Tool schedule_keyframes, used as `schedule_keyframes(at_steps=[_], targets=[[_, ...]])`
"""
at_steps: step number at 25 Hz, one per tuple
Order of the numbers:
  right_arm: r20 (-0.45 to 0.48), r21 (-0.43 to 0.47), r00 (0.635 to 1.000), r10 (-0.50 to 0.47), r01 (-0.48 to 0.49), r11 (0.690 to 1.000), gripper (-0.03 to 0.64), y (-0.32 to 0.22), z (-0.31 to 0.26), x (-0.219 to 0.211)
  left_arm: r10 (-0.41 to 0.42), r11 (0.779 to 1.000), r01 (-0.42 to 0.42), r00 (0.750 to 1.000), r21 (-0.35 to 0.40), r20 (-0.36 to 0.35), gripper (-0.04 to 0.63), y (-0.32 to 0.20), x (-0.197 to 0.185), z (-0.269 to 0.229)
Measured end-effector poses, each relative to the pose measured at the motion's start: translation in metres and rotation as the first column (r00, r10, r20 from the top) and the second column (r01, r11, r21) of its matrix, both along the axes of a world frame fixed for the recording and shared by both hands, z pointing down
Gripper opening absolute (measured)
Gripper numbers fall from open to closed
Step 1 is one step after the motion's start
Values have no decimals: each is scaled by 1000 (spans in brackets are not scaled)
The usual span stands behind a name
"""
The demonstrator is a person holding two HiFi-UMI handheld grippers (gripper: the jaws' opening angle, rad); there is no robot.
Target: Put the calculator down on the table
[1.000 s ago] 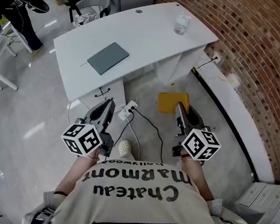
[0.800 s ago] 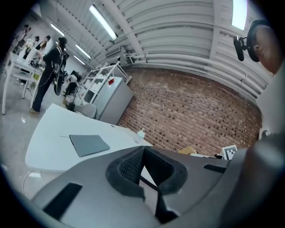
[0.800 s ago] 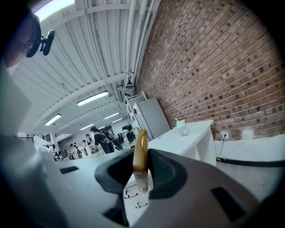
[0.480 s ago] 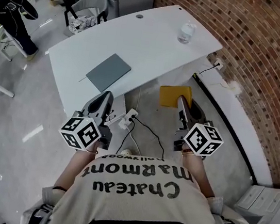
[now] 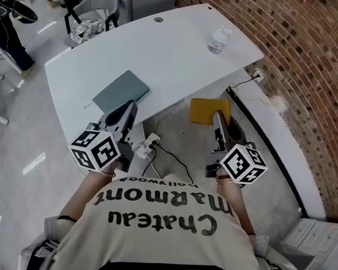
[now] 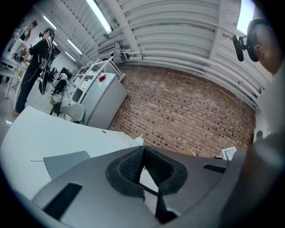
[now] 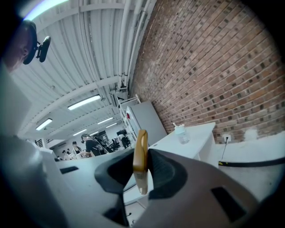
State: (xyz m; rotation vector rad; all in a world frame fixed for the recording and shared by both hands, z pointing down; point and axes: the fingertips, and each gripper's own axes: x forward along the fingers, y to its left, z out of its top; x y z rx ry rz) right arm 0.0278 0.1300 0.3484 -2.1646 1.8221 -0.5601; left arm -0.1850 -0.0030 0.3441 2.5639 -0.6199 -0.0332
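Broad bare tabletop (image 5: pixel 175 50) between grey notebook (image 5: pixel 122 91) and far bottle (image 5: pixel 218 39)

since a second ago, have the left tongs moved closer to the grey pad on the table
Yes. The left tongs have moved forward toward the white table: their tips now sit right beside the grey pad, where floor showed between them before.

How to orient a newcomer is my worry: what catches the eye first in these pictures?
The yellow calculator stands out most, clamped edge-on in the right gripper, over the floor just short of the white table. On that table lie a grey pad near the left gripper, which is shut and empty, and a water bottle at the far end by the brick wall.
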Motion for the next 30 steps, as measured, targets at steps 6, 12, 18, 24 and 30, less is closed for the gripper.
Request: schedule_keyframes(at_steps=[6,12,18,24,30], targets=[[19,26,1000,-18,17,1000,91,-17,7,50,-24,1000,24,1000,18,-7,2,-11,43,-2],[11,49,994,-110,109,993,90,-50,-9,105,-119,993,119,993,19,-18,2,-25,83,-12],[4,44,982,-186,186,982,91,-77,-13,173,-199,980,199,980,-1,-25,2,-33,140,-8],[28,18,971,-239,239,971,89,-88,9,216,-249,968,249,968,-20,-6,2,-22,178,10],[126,-12,968,-216,219,976,89,-95,45,238,-268,961,270,962,-58,49,2,-27,185,35]])
